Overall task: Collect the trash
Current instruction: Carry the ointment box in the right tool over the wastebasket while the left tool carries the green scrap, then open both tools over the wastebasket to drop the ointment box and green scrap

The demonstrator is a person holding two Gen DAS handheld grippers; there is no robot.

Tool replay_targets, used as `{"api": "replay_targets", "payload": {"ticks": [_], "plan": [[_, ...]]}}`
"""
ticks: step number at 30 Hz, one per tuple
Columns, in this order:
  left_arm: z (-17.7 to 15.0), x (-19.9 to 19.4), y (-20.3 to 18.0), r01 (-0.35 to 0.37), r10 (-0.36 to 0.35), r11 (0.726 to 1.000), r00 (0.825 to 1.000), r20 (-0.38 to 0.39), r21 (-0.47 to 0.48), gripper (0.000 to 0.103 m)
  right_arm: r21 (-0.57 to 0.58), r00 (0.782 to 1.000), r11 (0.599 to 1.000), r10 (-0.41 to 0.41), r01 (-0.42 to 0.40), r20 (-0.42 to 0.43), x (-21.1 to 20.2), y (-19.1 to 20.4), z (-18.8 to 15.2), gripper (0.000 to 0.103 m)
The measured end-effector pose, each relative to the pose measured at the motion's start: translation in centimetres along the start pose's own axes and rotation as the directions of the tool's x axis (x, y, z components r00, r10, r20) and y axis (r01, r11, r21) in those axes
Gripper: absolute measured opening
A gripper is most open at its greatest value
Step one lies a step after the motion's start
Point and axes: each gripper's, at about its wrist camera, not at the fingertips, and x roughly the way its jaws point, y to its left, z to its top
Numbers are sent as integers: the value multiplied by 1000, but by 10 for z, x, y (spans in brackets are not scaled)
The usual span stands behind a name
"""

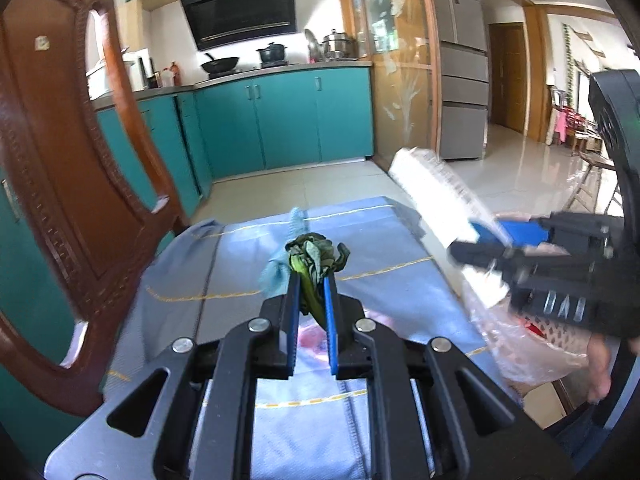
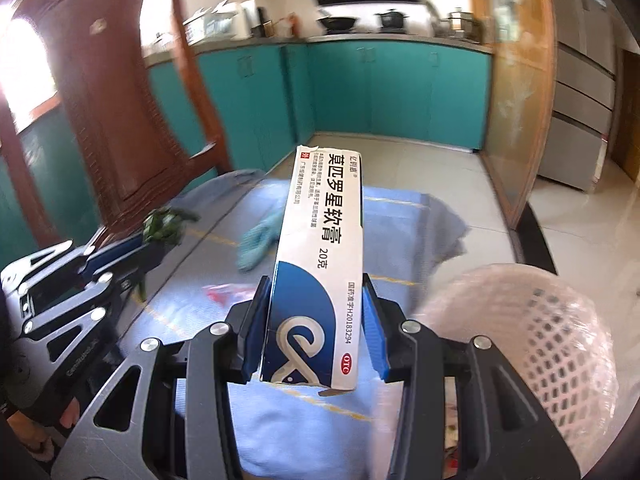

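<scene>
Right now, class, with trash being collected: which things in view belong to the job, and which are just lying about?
Belong to the job:
- wilted green leaf, held by the left gripper
- ointment box, held by the right gripper
- lined basket

Just lying about:
- teal cloth
- blue tablecloth
- wooden chair

A wilted green vegetable scrap (image 1: pixel 311 266), crumpled and dark at its leafy top, stands upright at the centre of the left wrist frame. A long white-and-blue ointment box (image 2: pixel 320 264) with black Chinese lettering stretches lengthwise up the middle of the right wrist frame, flap torn.
</scene>
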Motion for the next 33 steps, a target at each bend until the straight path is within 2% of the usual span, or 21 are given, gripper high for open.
{"api": "replay_targets", "payload": {"ticks": [4, 7, 10, 12, 14, 16, 17, 22, 26, 28, 29, 31, 32, 33], "plan": [[7, 3, -17, 48, -48, 999, 999, 8, 24, 12, 137, 995, 987, -85, 78, 44, -22, -58, -1, 43], [14, 6, -35, 92, -93, 995, 995, 27, 48, 12, 271, 986, 953, -155, 135, 55, -43, -108, -12, 43], [19, 13, -57, 143, -144, 988, 989, 22, 65, 12, 334, 977, 923, -211, 189, 28, -52, -135, -26, 43], [22, 21, -77, 206, -207, 976, 978, 9, 70, 12, 335, 968, 912, -250, 235, 3, -51, -142, -33, 43], [24, 28, -98, 293, -292, 954, 956, -13, 65, 12, 348, 964, 902, -266, 256, -20, -51, -150, -40, 43], [25, 36, -112, 379, -377, 925, 925, -43, 39, 12, 370, 963, 891, -265, 261, -40, -49, -159, -44, 43], [26, 42, -122, 426, -423, 905, 904, -65, 26, 12, 383, 961, 883, -272, 272, -55, -48, -164, -47, 43], [27, 69, -157, 529, -525, 848, 839, -142, -7, 12, 414, 947, 853, -304, 317, -100, -48, -177, -56, 43], [26, 79, -169, 551, -546, 834, 822, -161, -11, 13, 401, 944, 856, -310, 328, -110, -47, -178, -57, 43], [23, 82, -176, 571, -559, 821, 808, -184, 12, 13, 393, 942, 856, -313, 336, -123, -44, -179, -58, 43], [20, 81, -177, 565, -551, 825, 813, -187, 23, 15, 392, 941, 856, -312, 338, -130, -43, -180, -58, 44], [17, 81, -177, 547, -532, 836, 827, -184, 38, 34, 390, 939, 854, -312, 344, -146, -41, -181, -59, 46], [16, 80, -174, 539, -526, 841, 832, -178, 35, 49, 387, 936, 852, -316, 352, -155, -39, -181, -59, 47], [15, 79, -169, 526, -515, 850, 841, -164, 28, 55, 385, 934, 851, -320, 358, -161, -38, -180, -59, 51]]}}
